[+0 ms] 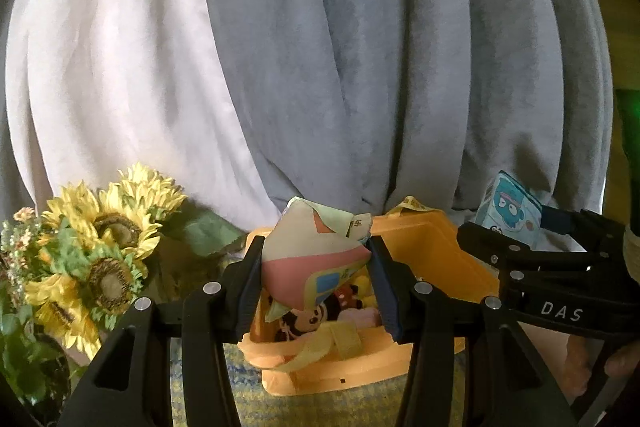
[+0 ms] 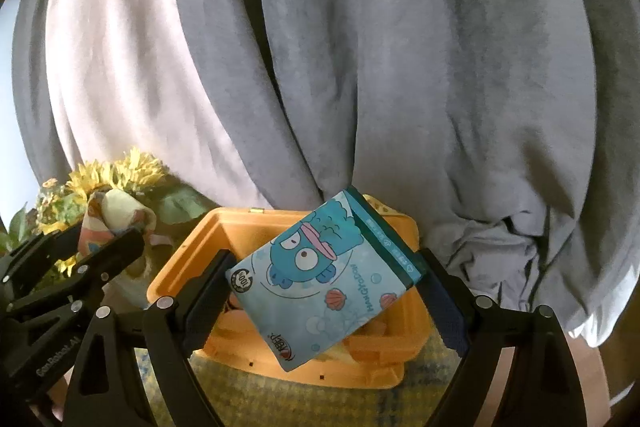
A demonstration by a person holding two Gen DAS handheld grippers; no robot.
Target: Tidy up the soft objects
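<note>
The left gripper (image 1: pixel 316 279) pinches a soft cloth toy (image 1: pixel 308 267) (pink and cream, with a small printed window) between both pads, holding it just above the open yellow bin (image 1: pixel 436 251), where plush toys (image 1: pixel 320 311) lie inside. The right gripper (image 2: pixel 326 291) has its jaws spread wide yet pressed on either edge of a blue cartoon tissue pack (image 2: pixel 320 283), tilted with its dark band toward 2 o'clock, over the same bin (image 2: pixel 192 251). Sunflowers (image 1: pixel 100 243) stand at 9 o'clock of the bin, grey and white curtains (image 1: pixel 320 67) hang at 12 o'clock behind it, and a yellow-blue woven cloth (image 2: pixel 304 403) lies beneath it.
</note>
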